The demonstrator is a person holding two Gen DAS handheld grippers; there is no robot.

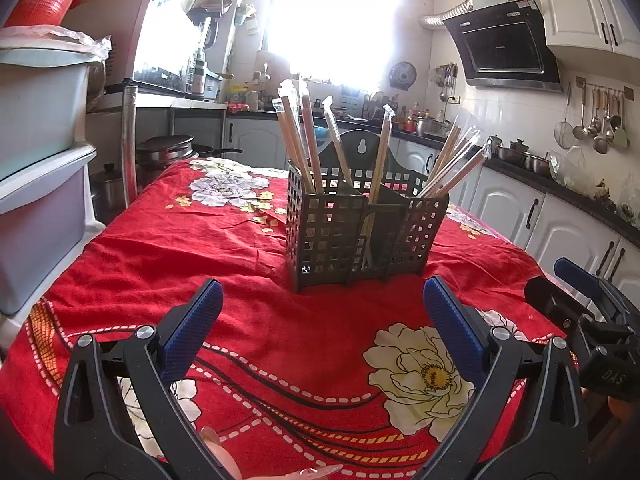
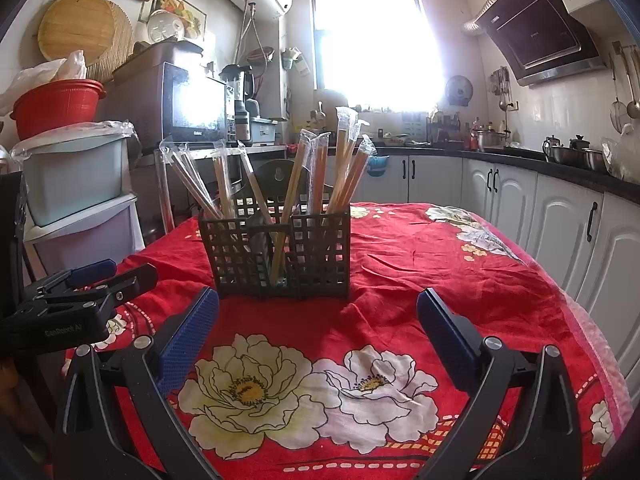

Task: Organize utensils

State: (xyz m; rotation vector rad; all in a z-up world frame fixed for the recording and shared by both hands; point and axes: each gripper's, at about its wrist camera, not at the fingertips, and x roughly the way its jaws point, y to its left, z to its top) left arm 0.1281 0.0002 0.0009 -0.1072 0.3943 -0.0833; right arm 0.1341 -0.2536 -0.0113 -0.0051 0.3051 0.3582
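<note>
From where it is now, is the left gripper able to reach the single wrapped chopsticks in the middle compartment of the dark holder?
Probably yes. The left gripper has open tongs facing the dark lattice plastic holder, with only bare red floral tablecloth between. The wrapped chopsticks lean clear of their neighbours.

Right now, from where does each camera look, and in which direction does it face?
Left wrist view: sits on the left gripper, open above the red tablecloth, facing the utensil holder and the window; fingertips show at the bottom edge, the right gripper at the right edge.
Right wrist view: sits on the right gripper, open, facing the same holder; the left gripper shows at left.
Shared: holder, wrapped chopsticks, tablecloth, window.
</note>
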